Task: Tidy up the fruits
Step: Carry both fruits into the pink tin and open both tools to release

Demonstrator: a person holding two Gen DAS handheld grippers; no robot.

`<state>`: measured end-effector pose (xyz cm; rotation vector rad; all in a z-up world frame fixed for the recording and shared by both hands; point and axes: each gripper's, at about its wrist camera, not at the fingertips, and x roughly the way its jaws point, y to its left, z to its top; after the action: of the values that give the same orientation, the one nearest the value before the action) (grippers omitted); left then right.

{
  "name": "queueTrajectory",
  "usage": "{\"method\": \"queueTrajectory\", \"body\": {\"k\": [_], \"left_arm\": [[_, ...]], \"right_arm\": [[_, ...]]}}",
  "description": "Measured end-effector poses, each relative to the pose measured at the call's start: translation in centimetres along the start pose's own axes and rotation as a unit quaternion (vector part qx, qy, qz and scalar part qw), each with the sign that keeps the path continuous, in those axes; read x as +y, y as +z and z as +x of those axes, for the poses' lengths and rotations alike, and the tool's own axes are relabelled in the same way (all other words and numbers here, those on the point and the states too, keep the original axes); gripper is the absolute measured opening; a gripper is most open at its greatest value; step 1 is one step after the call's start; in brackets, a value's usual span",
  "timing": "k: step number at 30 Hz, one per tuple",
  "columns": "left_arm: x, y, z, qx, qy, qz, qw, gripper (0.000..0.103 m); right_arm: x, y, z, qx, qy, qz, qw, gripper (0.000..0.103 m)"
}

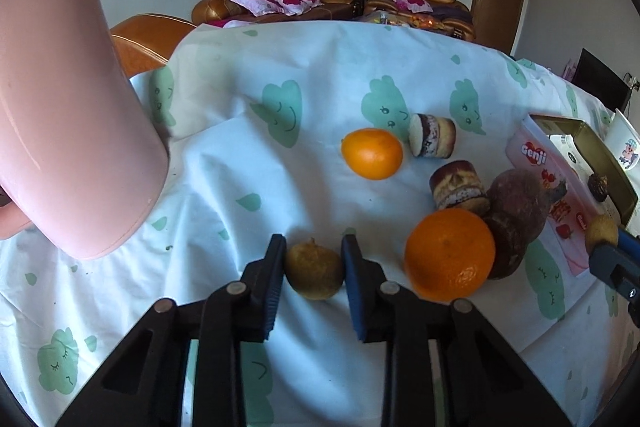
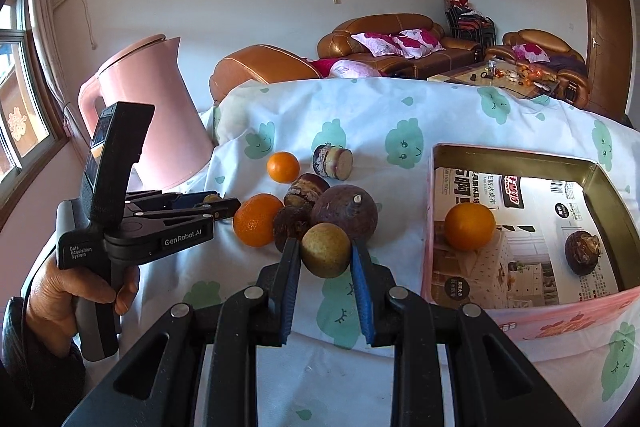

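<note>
- Left claw [image 1: 314,269] pinching a small, dull olive-brown round fruit [image 1: 315,270] low over the desk's cloth [image 1: 224,167], blue ribbed pads pressed on both its sides.
- Right claw [image 2: 325,254] pinching a second yellow-brown round fruit [image 2: 325,249], carried beside the open box [image 2: 592,183].
- Just beyond the left claw: glossy, dimpled large orange [image 1: 450,253], touching a matt purple-brown fruit [image 1: 516,211]; smaller orange [image 1: 372,153] further back.
- Two stubby layered cake-like cylinders [image 1: 434,135] among the fruit; unclear whether they belong to the job.
- Inside the box: one orange [image 2: 469,227] and one dark wrinkled fruit [image 2: 582,253] on printed cardboard.
- Judged well under way, not finished: two pieces boxed, two gripped, several loose.
- Smooth pink plastic kettle [image 1: 68,99] at the far left; soft white cloth wrinkled, printed with green clouds.
</note>
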<state>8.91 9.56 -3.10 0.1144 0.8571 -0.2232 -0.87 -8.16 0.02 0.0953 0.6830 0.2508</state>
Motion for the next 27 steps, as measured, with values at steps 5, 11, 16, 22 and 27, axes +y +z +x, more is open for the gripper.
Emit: {"method": "queueTrajectory", "body": {"k": [5,11,16,22,27], "left_arm": [[1.0,-0.4,-3.0,-0.070,0.065,-0.025,0.9951,0.030],[0.9,-1.3,-6.2,-0.138,0.043,-0.082,0.9861,0.030],[-3.1,-0.6,-7.8,-0.173,0.017,-0.070,0.9822,0.030],[-9.9,1.0,-7.9,-0.180,-0.029,-0.024,0.9829,0.030],[-15.7,2.0,-6.7,-0.165,-0.064,0.009,0.9842,0.030]], "right_arm": [[-1.0,0.7,-1.4,-0.034,-0.010,0.005,0.999,0.027],[-3.1,1.9,-3.8,-0.081,-0.035,0.010,0.996,0.027],[-5.8,2.3,-5.0,-0.103,-0.071,0.007,0.992,0.027],[-10.7,2.7,-5.9,-0.108,-0.110,0.020,0.988,0.027],[-14.8,2.7,-6.0,-0.095,-0.141,0.036,0.985,0.027]]}}
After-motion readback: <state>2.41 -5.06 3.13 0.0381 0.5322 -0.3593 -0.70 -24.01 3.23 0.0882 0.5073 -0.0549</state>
